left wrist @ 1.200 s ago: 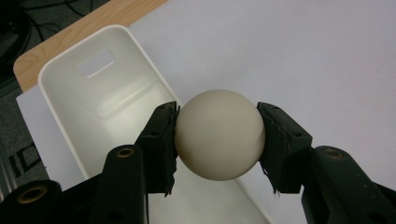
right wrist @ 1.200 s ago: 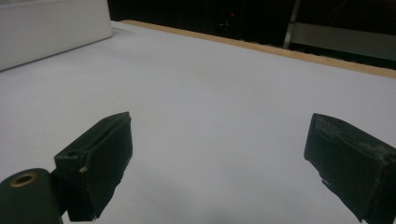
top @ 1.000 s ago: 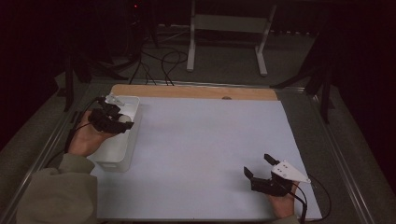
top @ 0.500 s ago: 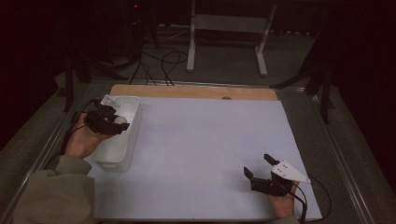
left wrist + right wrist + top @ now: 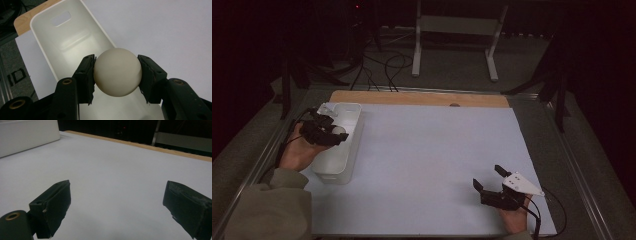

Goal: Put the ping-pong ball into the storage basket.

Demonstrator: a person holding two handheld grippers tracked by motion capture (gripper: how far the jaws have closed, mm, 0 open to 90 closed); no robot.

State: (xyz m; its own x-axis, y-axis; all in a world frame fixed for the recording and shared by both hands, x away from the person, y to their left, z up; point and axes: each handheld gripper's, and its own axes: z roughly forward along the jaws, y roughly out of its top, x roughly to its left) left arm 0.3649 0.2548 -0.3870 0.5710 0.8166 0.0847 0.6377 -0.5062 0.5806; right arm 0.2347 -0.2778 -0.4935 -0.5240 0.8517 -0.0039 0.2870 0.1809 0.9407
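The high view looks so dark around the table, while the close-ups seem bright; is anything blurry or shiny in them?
High view: dim, room nearly black, only the white table lit. Left gripper view: the ball is sharp, evenly lit; soft glare on the tub's floor. Right gripper view: near black jaws slightly soft, far background dark.

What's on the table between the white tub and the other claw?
Nothing: bare white sheet lies between the tub and the right gripper, seen from the high view.

One ball, one bin, two claws.
A single cream ball (image 5: 117, 72) sits over the one white bin (image 5: 343, 145) at the left; one claw (image 5: 332, 134) left, one claw (image 5: 490, 177) near right, on one white surface (image 5: 432, 165).
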